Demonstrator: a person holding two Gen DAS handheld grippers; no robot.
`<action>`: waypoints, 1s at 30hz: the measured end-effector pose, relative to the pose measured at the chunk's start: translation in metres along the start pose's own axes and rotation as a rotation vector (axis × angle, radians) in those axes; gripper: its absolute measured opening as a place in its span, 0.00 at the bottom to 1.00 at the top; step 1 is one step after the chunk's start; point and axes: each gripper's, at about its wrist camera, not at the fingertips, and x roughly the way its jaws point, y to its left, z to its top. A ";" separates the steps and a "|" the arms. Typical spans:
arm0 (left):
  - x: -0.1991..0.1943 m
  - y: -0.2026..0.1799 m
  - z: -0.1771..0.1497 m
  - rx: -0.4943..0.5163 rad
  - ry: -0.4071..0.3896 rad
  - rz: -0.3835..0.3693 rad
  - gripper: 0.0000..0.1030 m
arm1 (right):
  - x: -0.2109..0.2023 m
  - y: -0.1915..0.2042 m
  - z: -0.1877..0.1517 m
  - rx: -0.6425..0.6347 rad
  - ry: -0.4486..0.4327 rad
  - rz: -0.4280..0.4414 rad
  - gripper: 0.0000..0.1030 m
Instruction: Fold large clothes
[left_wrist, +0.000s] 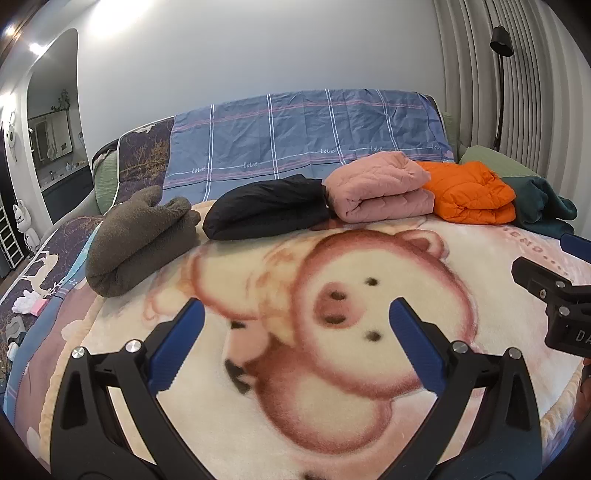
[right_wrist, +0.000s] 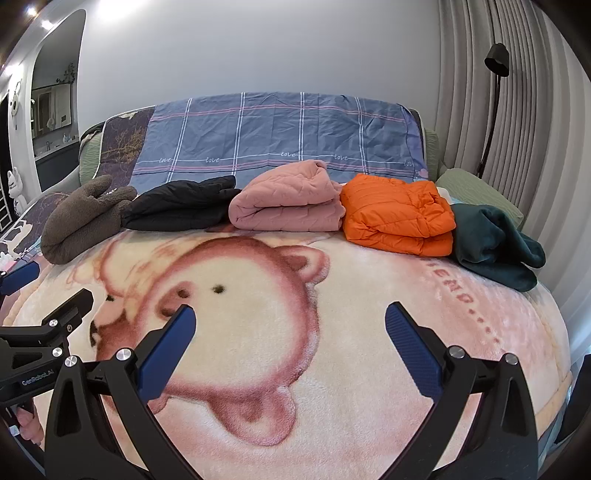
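Both jaws spread wide, nothing gripped: left gripper (left_wrist: 295, 317) and right gripper (right_wrist: 290, 325) low in frame over the bear blanket (left_wrist: 369, 387). Across mid-frame, a row of folded clothes: brown fleece (left_wrist: 140, 243), black jacket (left_wrist: 266, 206), pink jacket (left_wrist: 380, 188), orange jacket (left_wrist: 469, 192), teal garment (right_wrist: 495, 243).

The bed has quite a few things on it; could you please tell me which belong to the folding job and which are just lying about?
Job:
brown fleece
black jacket
pink quilted jacket
orange puffer jacket
dark green garment
left tool
right tool

Lying about:
bear blanket
plaid sheet
floor lamp
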 end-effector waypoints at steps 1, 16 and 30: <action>0.000 0.000 0.000 0.000 -0.001 0.000 0.98 | 0.000 0.000 0.000 0.000 0.000 0.001 0.99; -0.002 -0.003 0.001 0.004 -0.002 -0.005 0.98 | 0.000 0.000 0.000 -0.001 -0.001 0.001 0.99; -0.005 -0.004 0.002 0.008 -0.012 0.000 0.98 | 0.000 -0.001 0.000 0.000 0.000 0.002 0.99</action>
